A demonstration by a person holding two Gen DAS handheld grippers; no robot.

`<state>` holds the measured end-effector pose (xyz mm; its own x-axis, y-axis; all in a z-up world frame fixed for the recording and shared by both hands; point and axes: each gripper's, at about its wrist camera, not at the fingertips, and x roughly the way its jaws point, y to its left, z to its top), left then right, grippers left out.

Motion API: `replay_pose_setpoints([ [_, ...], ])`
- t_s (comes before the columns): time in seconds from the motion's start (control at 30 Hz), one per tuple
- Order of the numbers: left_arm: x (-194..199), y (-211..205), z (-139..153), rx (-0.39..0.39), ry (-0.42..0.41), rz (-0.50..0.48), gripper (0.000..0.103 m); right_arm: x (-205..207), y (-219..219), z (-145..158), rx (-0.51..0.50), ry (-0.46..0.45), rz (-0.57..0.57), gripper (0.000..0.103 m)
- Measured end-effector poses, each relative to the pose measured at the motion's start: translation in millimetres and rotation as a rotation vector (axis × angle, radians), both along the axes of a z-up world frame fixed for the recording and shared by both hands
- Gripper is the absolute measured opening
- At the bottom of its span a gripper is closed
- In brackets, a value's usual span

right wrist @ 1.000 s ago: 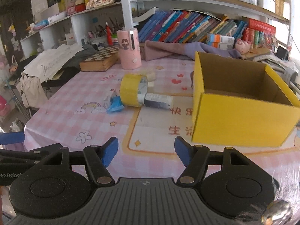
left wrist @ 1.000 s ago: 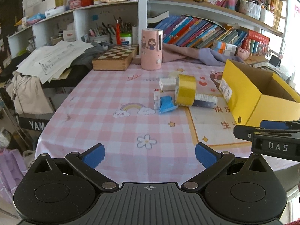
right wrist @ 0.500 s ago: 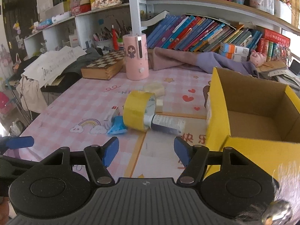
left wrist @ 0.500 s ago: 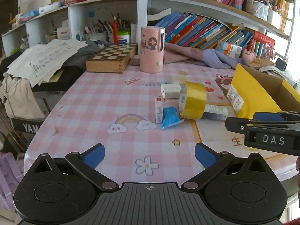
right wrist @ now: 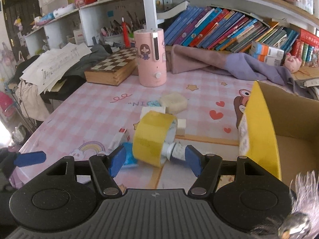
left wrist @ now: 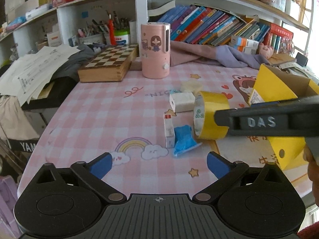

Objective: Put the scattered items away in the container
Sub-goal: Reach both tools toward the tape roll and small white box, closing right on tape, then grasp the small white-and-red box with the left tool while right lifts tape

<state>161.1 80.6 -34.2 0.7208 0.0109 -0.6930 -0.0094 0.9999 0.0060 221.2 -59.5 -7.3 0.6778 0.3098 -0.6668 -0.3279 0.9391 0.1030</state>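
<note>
Plainly, in the left wrist view the left gripper (left wrist: 158, 164) has its fingers spread wide with nothing between them, hanging above the surface (left wrist: 95, 115) short of the clutter. Ahead and slightly right lie a blue crumpled packet (left wrist: 184, 140) and a small white carton (left wrist: 169, 132), its long axis running away from the fingers. The yellow tape roll (left wrist: 211, 117) stands on its rim further right, partly hidden by the right gripper's arm crossing the view. The yellow box (left wrist: 275, 88) sits right of everything.

From the right wrist view, the right gripper (right wrist: 154, 160) has its fingers apart and empty, and the tape roll lies straight ahead of the gap, nearly between the tips. A white tube (right wrist: 174, 151) pokes from the roll's core toward the right finger. The box's near wall stands just right, so I judge the right hand nearer and better placed to take the roll.
</note>
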Motion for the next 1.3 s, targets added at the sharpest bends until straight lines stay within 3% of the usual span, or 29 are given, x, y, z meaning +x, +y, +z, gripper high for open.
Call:
replay_pose_setpoints([
  [0.33,42,4,-11,0.038,0.035,0.023,0.085,51,14,-15,-0.007,0.08,0.004,0.065],
  [0.5,66,-4,-24,0.05,0.086,-0.014,0.067,59,8,-12,-0.012,0.043,-0.003,0.057],
  [0.57,74,-7,-27,0.051,0.094,-0.024,0.055,59,6,-9,-0.019,0.031,0.008,0.054],
  [0.8,91,-7,-33,0.037,0.103,-0.024,0.04,59,10,-13,-0.049,0.065,0.063,0.046],
  [0.87,96,-7,-37,0.026,0.125,-0.032,0.029,62,11,-17,-0.056,0.08,0.068,0.045],
  [0.93,100,-6,-42,0.001,0.157,-0.033,0.024,64,11,-18,-0.056,0.084,0.066,0.039],
  [1.03,98,-5,-43,-0.011,0.162,-0.03,0.013,64,11,-18,-0.058,0.082,0.075,0.039],
  [1.3,84,7,-15,-0.022,0.087,0.021,0.013,61,6,-9,-0.006,0.076,0.076,0.039],
])
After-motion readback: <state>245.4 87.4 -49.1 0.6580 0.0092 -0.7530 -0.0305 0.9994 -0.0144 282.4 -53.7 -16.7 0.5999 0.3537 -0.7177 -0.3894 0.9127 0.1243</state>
